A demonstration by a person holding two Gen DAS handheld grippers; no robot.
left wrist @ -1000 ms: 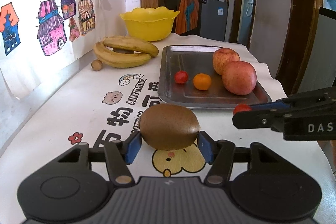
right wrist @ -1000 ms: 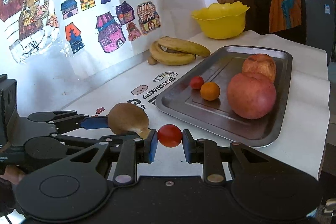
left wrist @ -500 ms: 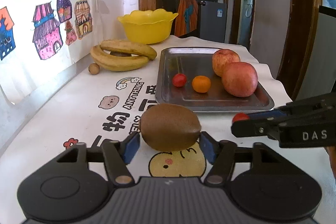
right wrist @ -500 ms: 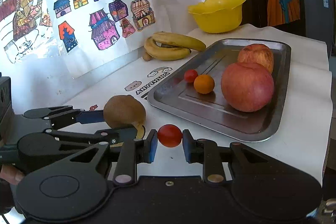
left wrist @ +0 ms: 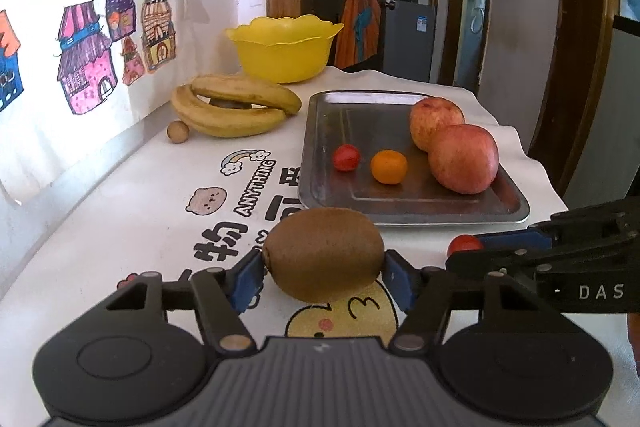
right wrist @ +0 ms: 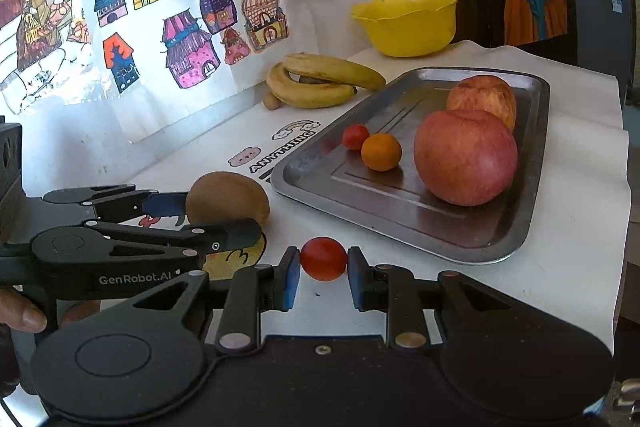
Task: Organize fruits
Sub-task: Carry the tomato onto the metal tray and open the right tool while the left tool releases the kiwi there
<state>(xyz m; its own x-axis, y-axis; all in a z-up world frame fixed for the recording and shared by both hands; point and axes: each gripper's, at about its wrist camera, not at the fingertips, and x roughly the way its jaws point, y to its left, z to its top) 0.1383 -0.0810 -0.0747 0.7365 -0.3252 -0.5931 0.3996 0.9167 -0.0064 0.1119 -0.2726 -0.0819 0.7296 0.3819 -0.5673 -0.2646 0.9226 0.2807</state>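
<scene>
My left gripper [left wrist: 324,273] is shut on a brown kiwi [left wrist: 323,253], held just above the white cloth short of the tray. My right gripper [right wrist: 323,266] is shut on a small red cherry tomato [right wrist: 323,259], near the tray's front corner. The steel tray [left wrist: 340,195] holds two red apples [left wrist: 464,159], a small orange [left wrist: 389,167] and another cherry tomato [left wrist: 346,157]. In the right wrist view the kiwi [right wrist: 228,197] and left gripper [right wrist: 240,223] sit to the left; the tray [right wrist: 360,219] is ahead to the right.
Two bananas [left wrist: 236,107] and a small brown nut-like ball [left wrist: 177,132] lie left of the tray by the wall. A yellow bowl [left wrist: 284,53] stands at the back. Drawings hang on the left wall. The table edge drops off to the right of the tray.
Both grippers have risen and drawn slightly closer to the tray, each still holding its fruit. Nothing on the tray has moved.
</scene>
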